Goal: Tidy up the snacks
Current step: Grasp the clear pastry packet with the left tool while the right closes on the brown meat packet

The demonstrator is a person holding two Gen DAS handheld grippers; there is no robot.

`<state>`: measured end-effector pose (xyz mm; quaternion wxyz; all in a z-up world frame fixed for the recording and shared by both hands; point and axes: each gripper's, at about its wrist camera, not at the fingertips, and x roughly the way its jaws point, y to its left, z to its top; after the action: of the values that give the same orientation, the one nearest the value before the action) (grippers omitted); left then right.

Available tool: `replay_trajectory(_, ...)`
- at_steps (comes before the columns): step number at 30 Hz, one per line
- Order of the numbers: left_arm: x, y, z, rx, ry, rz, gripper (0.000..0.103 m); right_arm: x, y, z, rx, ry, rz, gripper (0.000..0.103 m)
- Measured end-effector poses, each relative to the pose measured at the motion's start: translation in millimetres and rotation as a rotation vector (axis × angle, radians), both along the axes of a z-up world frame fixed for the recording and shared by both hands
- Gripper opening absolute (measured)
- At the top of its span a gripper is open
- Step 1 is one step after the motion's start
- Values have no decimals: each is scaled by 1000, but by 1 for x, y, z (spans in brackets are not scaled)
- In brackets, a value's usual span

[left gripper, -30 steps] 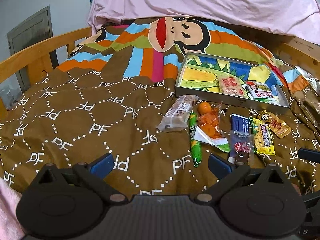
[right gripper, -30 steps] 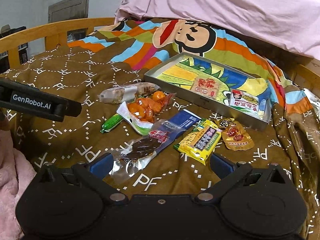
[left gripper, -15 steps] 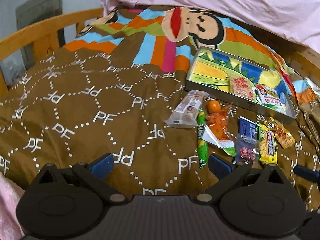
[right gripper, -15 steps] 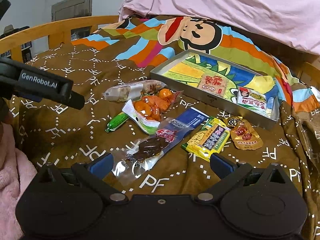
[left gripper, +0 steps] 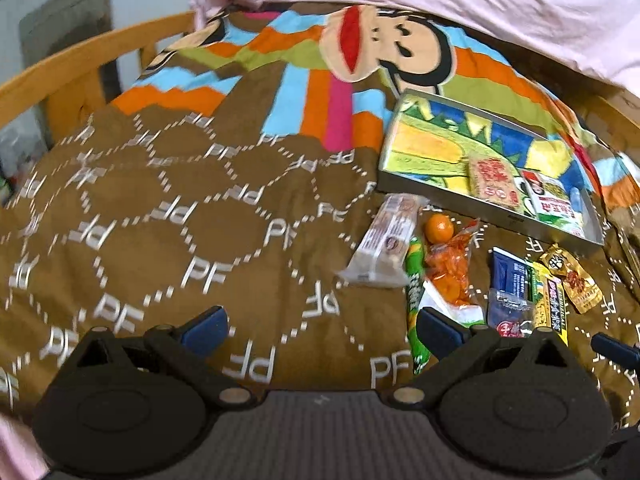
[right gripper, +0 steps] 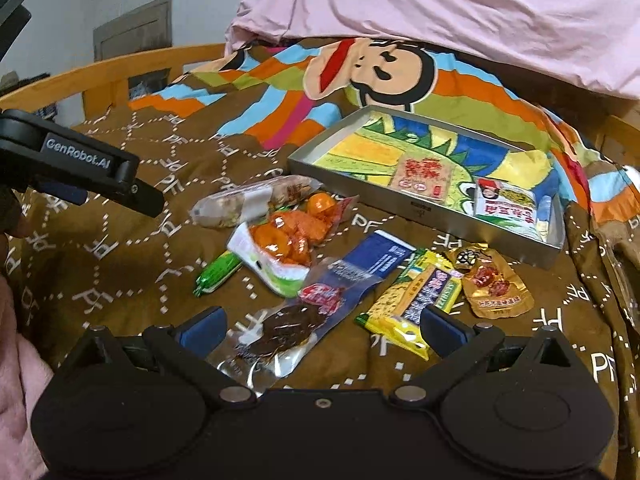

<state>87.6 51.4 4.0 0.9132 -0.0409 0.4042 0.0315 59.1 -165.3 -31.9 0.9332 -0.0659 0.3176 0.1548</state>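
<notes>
Several snack packets lie on the brown bedspread before a shallow metal tray (right gripper: 420, 206) (left gripper: 472, 206) holding two packets. In the right wrist view: a clear nut bar (right gripper: 256, 204), an orange candy bag (right gripper: 288, 240), a green stick (right gripper: 218, 274), a blue-and-clear packet (right gripper: 320, 304), a yellow packet (right gripper: 416, 300) and a gold packet (right gripper: 494, 286). My right gripper (right gripper: 322, 330) is open and empty, just short of the blue-and-clear packet. My left gripper (left gripper: 322, 326) is open and empty over bare bedspread, left of the green stick (left gripper: 416, 296). The left gripper's body also shows in the right wrist view (right gripper: 80, 168).
A wooden bed rail (left gripper: 80, 64) curves along the left and back. A pink duvet (right gripper: 440, 12) is heaped behind the tray. Pink fleece (right gripper: 20, 392) lies at the near left. The bedspread (left gripper: 160, 220) left of the snacks is bare.
The left gripper has swung left and moved closer, so the snacks shifted right in its view. The right gripper has moved slightly closer to the snacks. Both stayed open.
</notes>
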Motion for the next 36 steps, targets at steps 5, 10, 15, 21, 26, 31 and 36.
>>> replay_trajectory(5,13,-4,2,53,9,-142,102,4,-8,0,31,10,-40,102)
replay_trajectory(10,37,12,1,-92,62,-250,103,8,-10,-4,30,19,-48,102)
replay_trajectory(15,59,19,-5,-81,43,-250,103,16,-3,-12,26,47,-15,102)
replay_trajectory(21,86,19,-12,-119,25,-256,103,30,4,-15,62,77,17,102)
replay_trajectory(26,100,9,-21,-88,-5,-286,103,37,5,-15,112,129,36,88)
replay_trajectory(31,109,2,-31,-84,6,-334,102,33,13,-19,74,150,76,82)
replay_trajectory(36,115,0,-39,-132,26,-371,87,33,19,-24,35,159,88,58)
